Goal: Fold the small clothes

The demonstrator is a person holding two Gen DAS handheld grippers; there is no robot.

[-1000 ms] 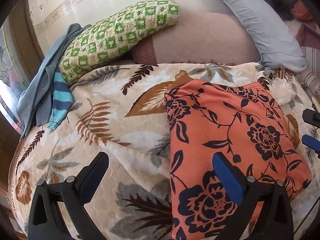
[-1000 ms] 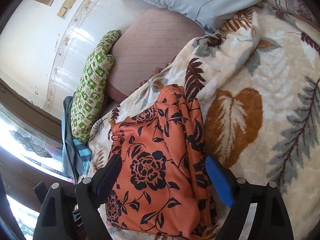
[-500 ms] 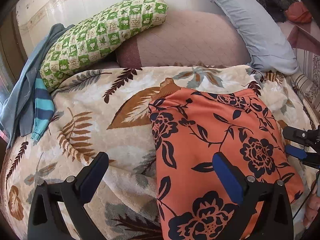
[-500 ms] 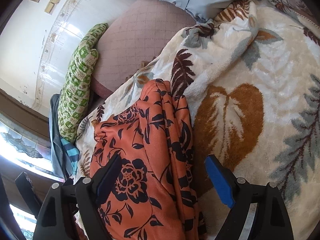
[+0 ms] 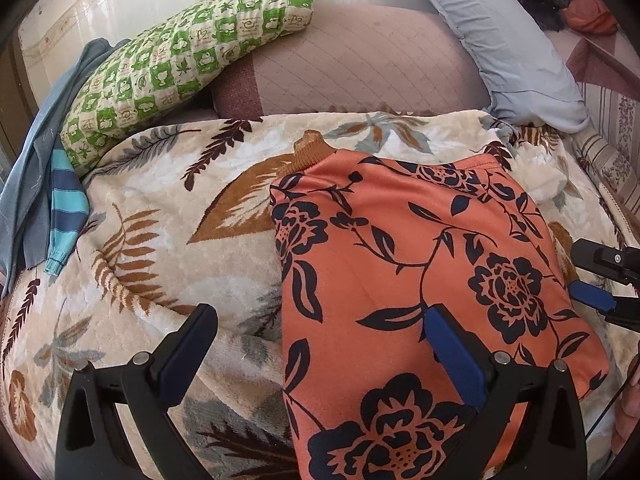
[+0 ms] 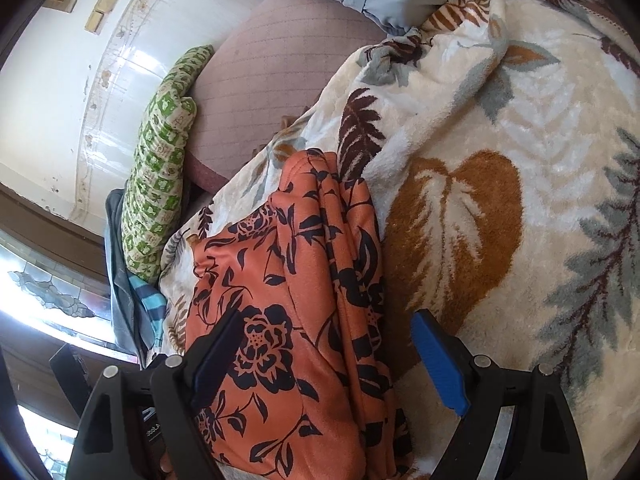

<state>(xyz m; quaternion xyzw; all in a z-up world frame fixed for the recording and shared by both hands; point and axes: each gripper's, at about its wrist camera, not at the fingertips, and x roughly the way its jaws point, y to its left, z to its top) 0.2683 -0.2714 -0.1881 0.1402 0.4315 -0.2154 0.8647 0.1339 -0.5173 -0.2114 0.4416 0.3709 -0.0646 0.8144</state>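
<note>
While the orange floral garment (image 5: 420, 264) lies folded flat on the leaf-print blanket (image 5: 160, 240), both grippers hover over it with nothing held. Left gripper (image 5: 320, 344): jaws spread wide, straddling the garment's left edge; against 1 s ago it has come slightly lower and closer. Right gripper (image 6: 324, 356): jaws equally wide, over the stacked folded edges, position unchanged. Judgement: 1 fold stage done; next grasp being lined up on the near edge.
</note>
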